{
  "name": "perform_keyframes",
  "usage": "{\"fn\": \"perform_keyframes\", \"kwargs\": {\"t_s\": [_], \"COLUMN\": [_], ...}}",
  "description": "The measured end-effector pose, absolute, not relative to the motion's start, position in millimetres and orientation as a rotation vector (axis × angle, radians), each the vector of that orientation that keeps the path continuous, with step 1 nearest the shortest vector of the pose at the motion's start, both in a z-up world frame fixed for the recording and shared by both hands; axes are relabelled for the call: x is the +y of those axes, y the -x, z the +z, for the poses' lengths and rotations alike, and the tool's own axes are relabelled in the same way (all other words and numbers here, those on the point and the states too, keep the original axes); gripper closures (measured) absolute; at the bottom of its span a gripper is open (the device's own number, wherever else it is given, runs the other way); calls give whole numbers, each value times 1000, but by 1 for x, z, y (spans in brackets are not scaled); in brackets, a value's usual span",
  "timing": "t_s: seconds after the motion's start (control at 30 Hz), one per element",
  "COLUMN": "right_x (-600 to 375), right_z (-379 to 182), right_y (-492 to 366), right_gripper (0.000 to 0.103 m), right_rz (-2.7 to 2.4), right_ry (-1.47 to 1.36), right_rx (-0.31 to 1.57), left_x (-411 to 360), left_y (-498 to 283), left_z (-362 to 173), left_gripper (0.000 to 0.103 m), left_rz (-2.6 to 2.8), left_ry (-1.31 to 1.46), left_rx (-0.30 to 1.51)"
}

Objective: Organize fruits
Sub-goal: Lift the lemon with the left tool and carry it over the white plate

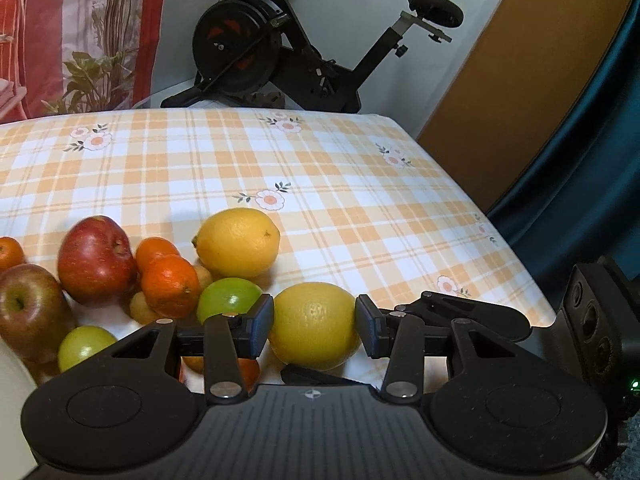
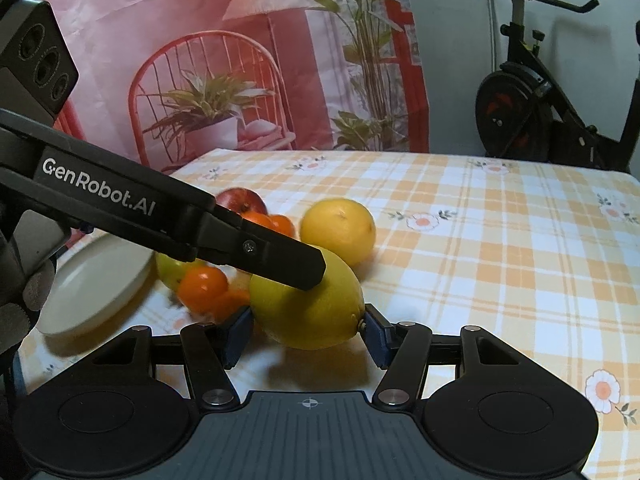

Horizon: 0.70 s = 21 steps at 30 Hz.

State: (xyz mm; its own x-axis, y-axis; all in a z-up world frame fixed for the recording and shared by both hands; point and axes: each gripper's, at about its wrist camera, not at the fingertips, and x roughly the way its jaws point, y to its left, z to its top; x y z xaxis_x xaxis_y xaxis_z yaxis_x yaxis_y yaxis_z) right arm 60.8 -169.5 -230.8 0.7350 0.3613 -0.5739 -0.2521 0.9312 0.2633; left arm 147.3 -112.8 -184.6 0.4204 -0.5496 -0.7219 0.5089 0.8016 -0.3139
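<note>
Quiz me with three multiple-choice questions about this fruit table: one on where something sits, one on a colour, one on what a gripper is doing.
1. Where is the pale plate? A: left of the fruit pile. B: on the floor. C: on top of the fruit.
2. The tablecloth is: A: plain blue. B: orange-and-white checks. C: black.
3. The left gripper is: A: wide open and empty. B: closed on a lemon. C: holding an apple.

Answers: A, the right wrist view shows the plate left of the fruit. B, checks with small flowers cover it. B, both pads press the lemon's sides.
</note>
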Motion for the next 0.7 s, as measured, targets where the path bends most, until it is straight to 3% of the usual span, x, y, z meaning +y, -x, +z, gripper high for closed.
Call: {"fn": "perform_keyframes", "kwargs": {"t_s": [0.7], "right_x": [-29], "right_z": [-170], "right_y": [-100], "right_gripper": [49], "right_rz": [584], "right_ry": [10], "right_rx": [658], "left_x": [40], "left_y": [-136], "left_z": [-146], "left_gripper": [56], "left_rz": [-484], "left_ry": [223], "left_rx": [849]}}
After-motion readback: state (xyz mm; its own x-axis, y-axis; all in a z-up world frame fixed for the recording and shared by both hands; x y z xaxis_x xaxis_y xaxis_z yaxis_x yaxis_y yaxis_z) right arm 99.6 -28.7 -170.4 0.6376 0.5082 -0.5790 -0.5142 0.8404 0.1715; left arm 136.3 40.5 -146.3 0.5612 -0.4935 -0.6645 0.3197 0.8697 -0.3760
